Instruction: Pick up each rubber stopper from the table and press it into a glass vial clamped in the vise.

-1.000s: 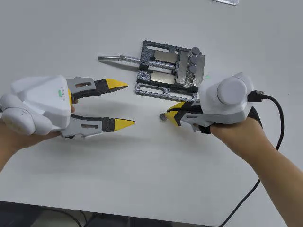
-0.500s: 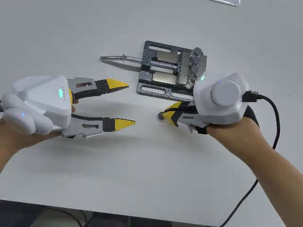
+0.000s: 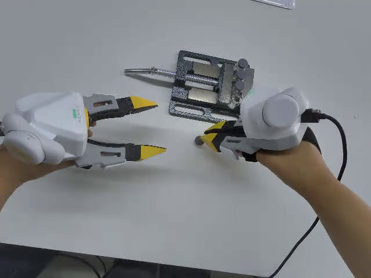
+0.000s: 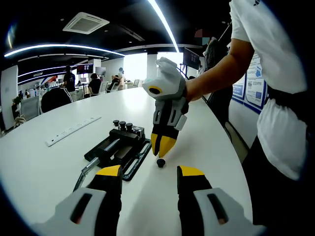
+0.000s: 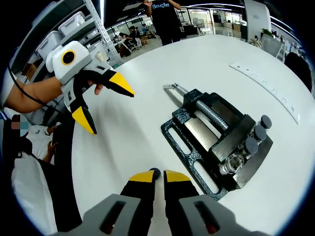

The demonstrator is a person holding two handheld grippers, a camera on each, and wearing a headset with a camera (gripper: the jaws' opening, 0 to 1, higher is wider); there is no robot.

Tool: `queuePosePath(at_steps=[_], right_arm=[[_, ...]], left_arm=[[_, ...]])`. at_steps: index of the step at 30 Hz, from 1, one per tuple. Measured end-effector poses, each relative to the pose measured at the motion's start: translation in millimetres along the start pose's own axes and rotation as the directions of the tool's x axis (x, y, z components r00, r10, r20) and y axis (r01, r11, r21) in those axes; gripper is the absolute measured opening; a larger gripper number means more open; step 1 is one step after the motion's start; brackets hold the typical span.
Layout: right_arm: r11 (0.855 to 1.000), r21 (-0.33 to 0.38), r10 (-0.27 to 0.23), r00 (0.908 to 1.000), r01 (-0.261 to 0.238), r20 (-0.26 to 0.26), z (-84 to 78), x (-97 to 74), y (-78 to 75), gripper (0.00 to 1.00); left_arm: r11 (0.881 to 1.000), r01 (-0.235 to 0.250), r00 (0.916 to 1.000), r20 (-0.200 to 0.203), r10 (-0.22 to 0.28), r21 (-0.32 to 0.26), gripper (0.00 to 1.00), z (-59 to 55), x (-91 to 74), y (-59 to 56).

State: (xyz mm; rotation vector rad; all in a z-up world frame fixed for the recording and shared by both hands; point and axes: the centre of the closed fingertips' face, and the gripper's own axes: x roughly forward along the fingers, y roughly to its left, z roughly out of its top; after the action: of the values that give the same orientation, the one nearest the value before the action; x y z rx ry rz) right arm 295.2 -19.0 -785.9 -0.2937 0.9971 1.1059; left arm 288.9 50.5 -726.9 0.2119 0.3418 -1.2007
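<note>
My right gripper (image 5: 157,178): jaws nearly clenched. Rubber stopper (image 5: 155,171) lies on the table (image 3: 174,220), right at their tips, 12 o'clock. Vise (image 5: 216,137) near, 1 o'clock, with an open glass vial (image 5: 235,162) clamped in it. My left gripper (image 3: 159,127): jaws released wide, 10 o'clock.

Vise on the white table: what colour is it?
A dark grey speckled metal vise, clearest in the right gripper view.

Left tool (image 3: 160,127) hovers, jaws spread wide (right tool (image 3: 206,138) pinched nearly closed, tips down).
</note>
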Motion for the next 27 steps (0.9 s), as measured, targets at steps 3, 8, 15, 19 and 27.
queuePosePath(at_steps=[3,8,15,19,27], right_arm=[[1.000,-0.014,-0.003,1.0000,0.003,-0.007,0.2,-1.9,-0.1,0.07],[1.000,-0.024,-0.005,0.9999,0.005,-0.011,0.5,-3.3,-0.2,0.07],[0.998,-0.068,-0.001,0.9995,-0.001,-0.033,-0.6,-4.0,3.2,0.08],[0.991,-0.136,-0.008,0.9980,0.000,-0.063,-2.2,-3.9,5.6,0.10],[0.961,-0.276,-0.031,0.9916,-0.005,-0.125,-1.6,-1.5,8.2,0.13]], left_arm=[[1.000,0.000,1.0000,0.000,0.000,0.001,0.42,0.3,-0.3,-0.3],[1.000,-0.001,1.0000,0.002,0.001,0.002,0.43,1.0,-0.5,-0.6],[1.000,-0.002,1.0000,0.004,0.002,0.001,0.43,1.1,-0.9,-0.9],[1.000,-0.004,1.0000,0.006,0.004,0.001,0.43,1.1,-1.2,-0.6],[1.000,-0.009,0.9999,0.011,0.009,-0.002,0.43,0.4,-1.4,-0.4]])
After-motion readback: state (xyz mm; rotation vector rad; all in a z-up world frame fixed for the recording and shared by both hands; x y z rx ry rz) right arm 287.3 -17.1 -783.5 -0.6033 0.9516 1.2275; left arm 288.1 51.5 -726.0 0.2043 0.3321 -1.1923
